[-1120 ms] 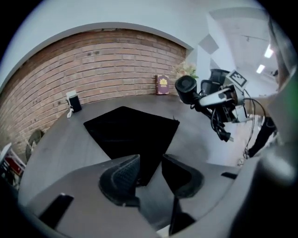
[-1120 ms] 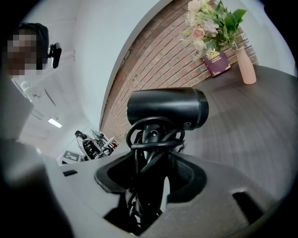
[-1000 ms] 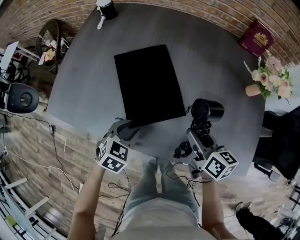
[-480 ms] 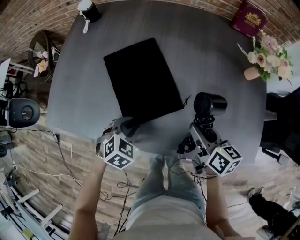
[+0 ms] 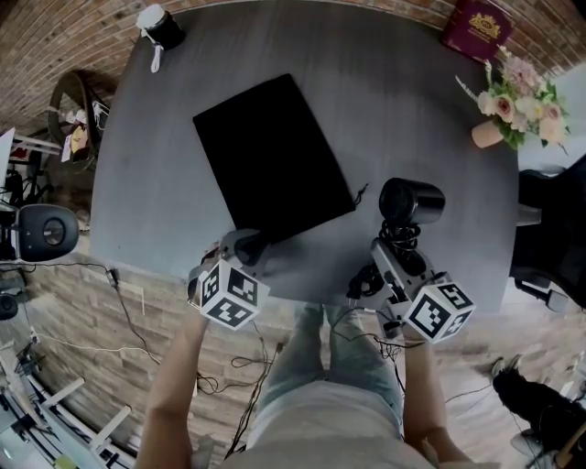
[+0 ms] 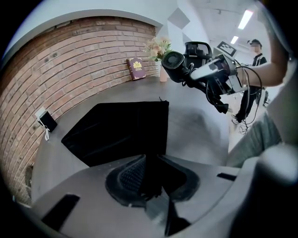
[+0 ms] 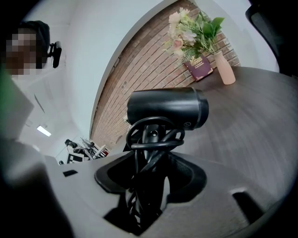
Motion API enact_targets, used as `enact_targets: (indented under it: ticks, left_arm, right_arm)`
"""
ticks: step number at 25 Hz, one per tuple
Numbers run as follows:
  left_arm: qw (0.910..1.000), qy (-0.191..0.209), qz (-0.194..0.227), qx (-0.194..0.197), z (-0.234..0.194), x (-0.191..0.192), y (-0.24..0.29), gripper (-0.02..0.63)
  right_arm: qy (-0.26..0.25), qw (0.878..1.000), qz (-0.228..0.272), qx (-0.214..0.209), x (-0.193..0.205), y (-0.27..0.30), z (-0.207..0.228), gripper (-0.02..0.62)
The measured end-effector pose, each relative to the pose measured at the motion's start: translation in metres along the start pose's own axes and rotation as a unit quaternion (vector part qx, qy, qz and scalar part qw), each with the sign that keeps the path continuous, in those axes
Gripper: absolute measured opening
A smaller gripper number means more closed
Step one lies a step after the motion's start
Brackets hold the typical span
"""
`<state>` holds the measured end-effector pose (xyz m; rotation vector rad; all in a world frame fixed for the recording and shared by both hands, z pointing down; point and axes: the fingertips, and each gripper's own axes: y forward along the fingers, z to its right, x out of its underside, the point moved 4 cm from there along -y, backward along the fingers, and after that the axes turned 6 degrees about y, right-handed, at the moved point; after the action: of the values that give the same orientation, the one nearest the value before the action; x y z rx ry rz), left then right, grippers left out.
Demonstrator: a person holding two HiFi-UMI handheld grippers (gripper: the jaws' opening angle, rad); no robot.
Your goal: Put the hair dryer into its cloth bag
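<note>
a person at a round grey table [image 5: 421, 119] prepares to pack a black hair dryer [image 5: 411, 201]. the right gripper [image 5: 396, 252] is clamped on the dryer's handle, over the cord coiled round it, and holds the barrel clear of the tabletop just to the right of the flat black cloth bag [image 5: 272, 156]. the left gripper [image 5: 249, 245], angled down at the bag's near corner, has just been closing its jaws, and the black fabric sits pinched between them. that pinch looks meant to lift one layer and find the mouth, with the dryer kept alongside, off the cloth, ready to slide in. the bag lies flat and appears empty. a vase of flowers [image 5: 518, 87] and a red book [image 5: 476, 27] stand at the far edge, well apart from the work
</note>
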<state>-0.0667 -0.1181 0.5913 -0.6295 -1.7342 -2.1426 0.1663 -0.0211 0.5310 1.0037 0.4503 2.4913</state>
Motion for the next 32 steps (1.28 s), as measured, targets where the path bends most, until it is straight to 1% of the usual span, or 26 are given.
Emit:
enact_targets:
  ticks: [5, 10, 14, 19, 23, 25, 28, 30, 32]
  left_arm:
    - [0.9999, -0.014, 0.005, 0.004, 0.000, -0.003, 0.001, 0.037]
    - [0.9995, -0.028, 0.013, -0.001, -0.003, -0.004, 0.000, 0.025]
    - [0.9981, -0.054, 0.031, -0.005, -0.005, -0.006, -0.003, 0.021]
    - [0.9945, -0.086, 0.055, -0.023, -0.008, -0.008, -0.010, 0.021]
    - [0.9875, -0.126, 0.084, -0.043, -0.013, -0.010, -0.016, 0.021]
    - [0.9814, -0.153, 0.101, -0.055, -0.016, -0.012, -0.019, 0.021]
    - [0.9718, -0.190, 0.121, -0.070, -0.021, -0.016, -0.023, 0.021]
    - [0.9669, -0.202, 0.132, -0.084, -0.024, -0.018, -0.026, 0.020]
    - [0.9634, -0.206, 0.141, -0.098, -0.026, -0.020, -0.031, 0.020]
  right_arm:
    - [-0.002, 1.000, -0.002, -0.001, -0.002, 0.001, 0.000, 0.199]
    - [-0.014, 1.000, -0.015, -0.004, -0.002, 0.001, -0.003, 0.199]
    - [-0.032, 0.999, -0.025, -0.005, -0.004, -0.001, -0.006, 0.199]
    - [-0.058, 0.997, -0.043, -0.014, -0.006, -0.002, -0.011, 0.198]
    - [-0.081, 0.995, -0.057, -0.025, -0.009, -0.003, -0.016, 0.198]
    - [-0.092, 0.993, -0.066, -0.031, -0.011, -0.004, -0.018, 0.198]
    - [-0.123, 0.988, -0.089, -0.034, -0.013, -0.005, -0.019, 0.198]
    - [-0.147, 0.982, -0.110, -0.038, -0.011, -0.006, -0.019, 0.196]
    - [-0.166, 0.976, -0.131, -0.046, -0.008, -0.007, -0.022, 0.196]
